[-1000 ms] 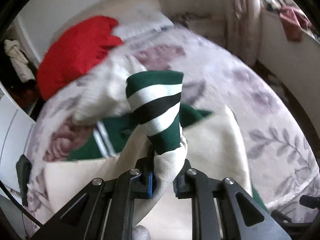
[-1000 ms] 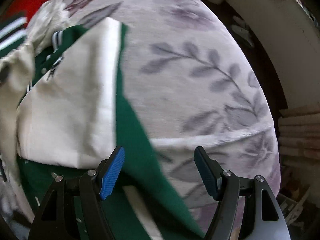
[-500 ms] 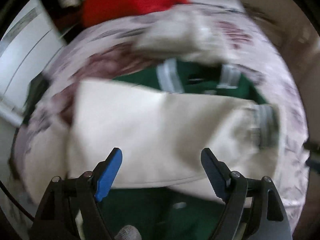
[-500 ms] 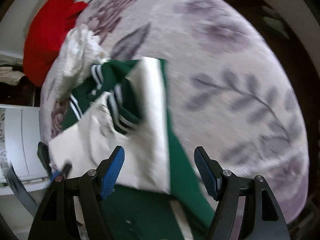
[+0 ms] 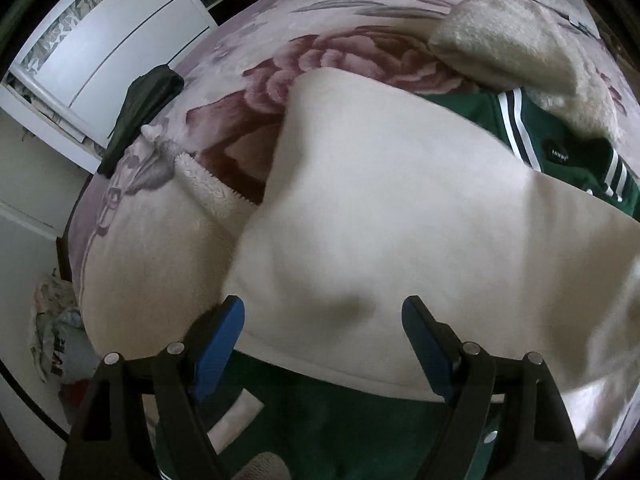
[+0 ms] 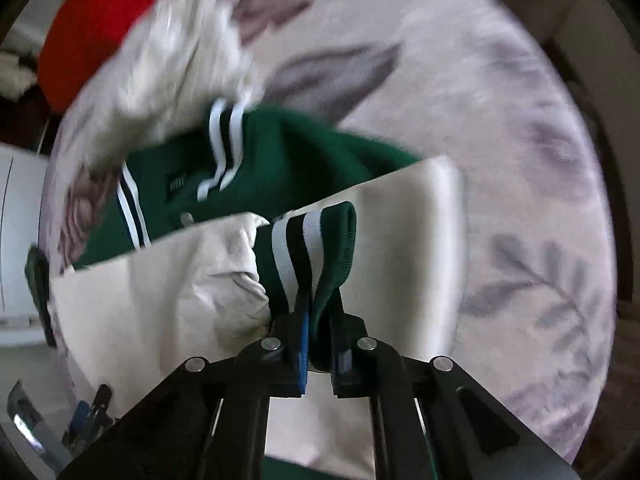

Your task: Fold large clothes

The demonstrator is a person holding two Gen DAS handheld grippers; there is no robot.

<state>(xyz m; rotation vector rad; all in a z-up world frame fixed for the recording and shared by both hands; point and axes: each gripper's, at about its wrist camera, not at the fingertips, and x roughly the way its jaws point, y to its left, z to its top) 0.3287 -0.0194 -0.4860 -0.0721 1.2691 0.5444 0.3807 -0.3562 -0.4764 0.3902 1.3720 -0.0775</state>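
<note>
Gripping: right gripper (image 6: 318,336) pinched closed on the striped cuff (image 6: 316,248), rising just ahead of its fingertips.
Left gripper (image 5: 324,344): jaws wide apart, empty.
Jacket (image 5: 400,208): cream sleeve lying between and beyond the left fingers, on the floral blanket (image 5: 340,56).

Left gripper (image 5: 322,346) is wide open, blue pads (image 5: 218,338) spread with nothing between them. Right ahead of the fingers there's a cream sleeve (image 5: 400,200) lying across the green varsity jacket (image 5: 560,148). Fluffy white blanket (image 5: 512,48) sits further ahead to the right, floral bedspread (image 5: 340,56) underneath it all.
</note>
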